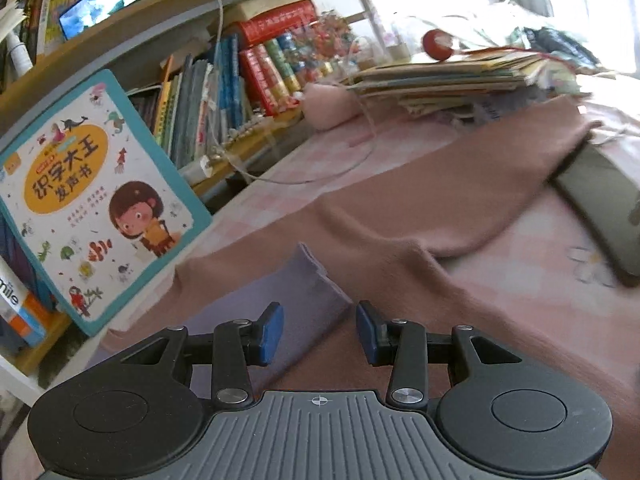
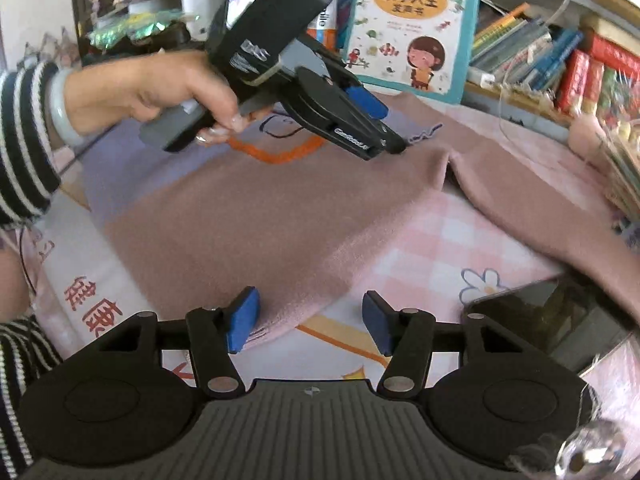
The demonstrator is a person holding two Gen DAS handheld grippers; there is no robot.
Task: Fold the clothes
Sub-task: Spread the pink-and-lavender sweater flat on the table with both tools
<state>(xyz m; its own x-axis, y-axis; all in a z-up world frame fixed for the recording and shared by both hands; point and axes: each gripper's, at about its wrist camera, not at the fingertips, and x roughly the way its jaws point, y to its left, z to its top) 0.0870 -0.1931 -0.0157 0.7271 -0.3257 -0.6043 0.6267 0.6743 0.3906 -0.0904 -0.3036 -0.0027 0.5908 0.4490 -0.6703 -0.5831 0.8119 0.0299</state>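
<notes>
A dusty-pink sweater [image 2: 248,216] with a lilac panel [image 2: 132,152] lies spread on a pink checked sheet [image 2: 444,248]. One sleeve [image 2: 532,204] runs out to the right; it also shows in the left wrist view [image 1: 460,184]. My left gripper [image 1: 319,330] is open and empty, low over the lilac collar area [image 1: 288,300] near the shoulder; it shows in the right wrist view [image 2: 384,128]. My right gripper [image 2: 310,322] is open and empty just above the sweater's near hem corner [image 2: 280,320].
A children's book [image 1: 92,196] leans against a shelf full of books [image 1: 240,80] along the far edge. A stack of books [image 1: 460,80] lies at the back right. A dark phone [image 2: 552,320] lies on the sheet at the right. A thin cable [image 1: 320,168] loops across the sheet.
</notes>
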